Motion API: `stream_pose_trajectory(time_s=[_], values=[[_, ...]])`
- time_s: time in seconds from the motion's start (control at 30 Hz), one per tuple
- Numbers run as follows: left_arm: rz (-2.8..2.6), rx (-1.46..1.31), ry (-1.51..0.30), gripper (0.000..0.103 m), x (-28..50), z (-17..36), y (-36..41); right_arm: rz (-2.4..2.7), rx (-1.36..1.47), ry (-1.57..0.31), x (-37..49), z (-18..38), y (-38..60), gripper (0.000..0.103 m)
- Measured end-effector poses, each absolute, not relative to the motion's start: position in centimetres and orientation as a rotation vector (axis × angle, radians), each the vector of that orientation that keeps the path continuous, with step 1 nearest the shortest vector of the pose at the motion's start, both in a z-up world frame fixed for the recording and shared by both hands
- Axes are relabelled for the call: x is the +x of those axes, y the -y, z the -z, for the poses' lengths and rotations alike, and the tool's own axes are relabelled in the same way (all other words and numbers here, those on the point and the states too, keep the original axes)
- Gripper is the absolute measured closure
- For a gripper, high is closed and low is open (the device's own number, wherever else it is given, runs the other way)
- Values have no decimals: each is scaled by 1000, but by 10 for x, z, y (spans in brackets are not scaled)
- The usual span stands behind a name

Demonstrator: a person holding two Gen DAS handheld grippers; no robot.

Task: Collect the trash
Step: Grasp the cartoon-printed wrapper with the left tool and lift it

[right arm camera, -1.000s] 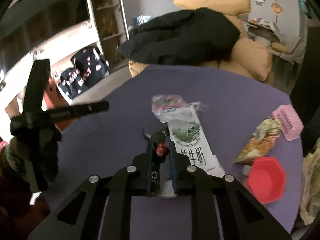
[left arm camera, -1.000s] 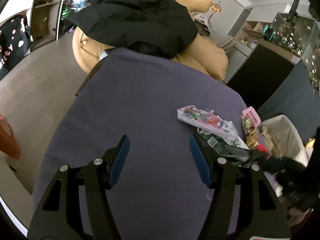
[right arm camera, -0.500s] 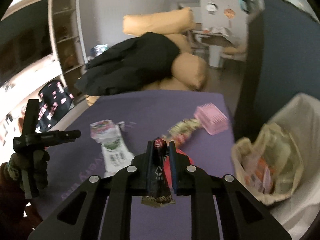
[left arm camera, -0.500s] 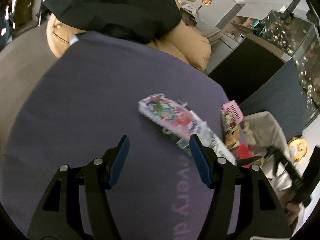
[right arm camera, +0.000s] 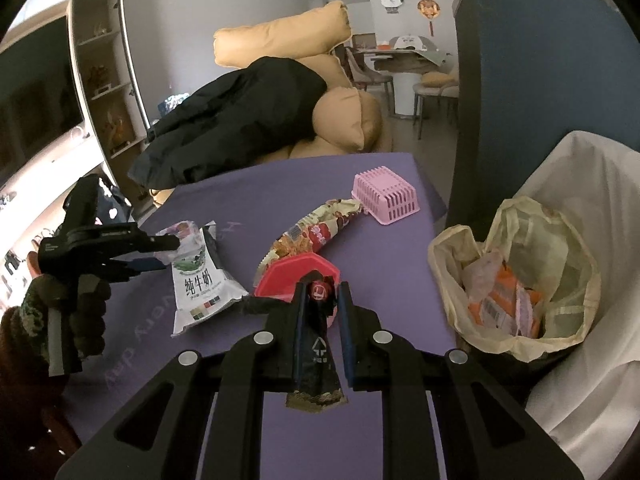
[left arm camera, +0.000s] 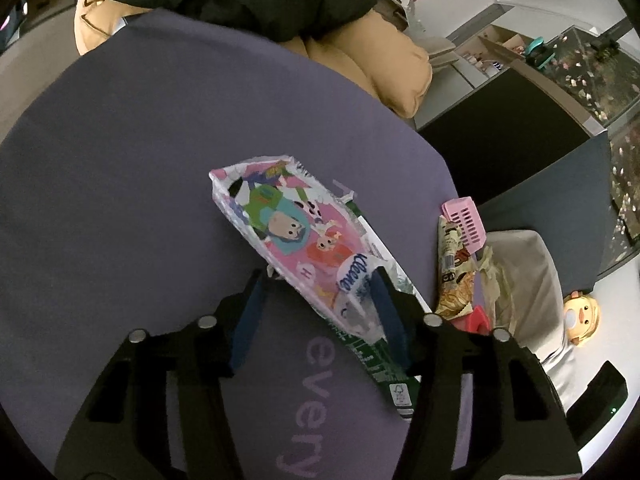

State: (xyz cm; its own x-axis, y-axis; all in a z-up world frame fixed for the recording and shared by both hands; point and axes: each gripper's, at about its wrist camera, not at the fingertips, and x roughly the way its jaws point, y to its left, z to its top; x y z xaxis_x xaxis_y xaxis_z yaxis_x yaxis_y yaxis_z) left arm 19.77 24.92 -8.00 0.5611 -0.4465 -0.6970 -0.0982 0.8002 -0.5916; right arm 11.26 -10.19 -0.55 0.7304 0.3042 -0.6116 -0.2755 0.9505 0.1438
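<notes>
A pink cartoon-printed tissue pack lies on a green-and-white milk carton on the purple cloth. My left gripper straddles the pack's near end and its jaws are closing. The right pad touches the pack; the left pad stands just clear. From the right wrist, the left gripper sits at the carton's top. My right gripper is shut on a dark wrapper with a red logo, held above the cloth beside the bag-lined trash bin.
A snack wrapper, a red hexagonal lid and a pink basket lie on the purple cloth. Tan cushions with a black coat sit beyond. A dark panel rises behind the bin.
My left gripper moved in over the tissue pack and its jaws narrowed. My right gripper swung right with the dark wrapper, bringing the trash bin into view.
</notes>
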Motion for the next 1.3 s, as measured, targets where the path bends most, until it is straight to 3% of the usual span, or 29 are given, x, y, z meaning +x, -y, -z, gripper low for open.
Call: stream_pose_trajectory(time_s=[0.13, 0.47, 0.7, 1.3], values=[[228, -622, -931, 66, 193, 75, -249, -319, 48, -689, 112, 11, 102, 87], [244, -549, -821, 75, 171, 36, -250, -321, 57, -674, 108, 8, 105, 87], [262, -458, -737, 89, 153, 1, -240, -328, 28, -617, 96, -8, 104, 87], [253, -397, -734, 90, 140, 4, -236, -338, 52, -620, 92, -4, 111, 87]])
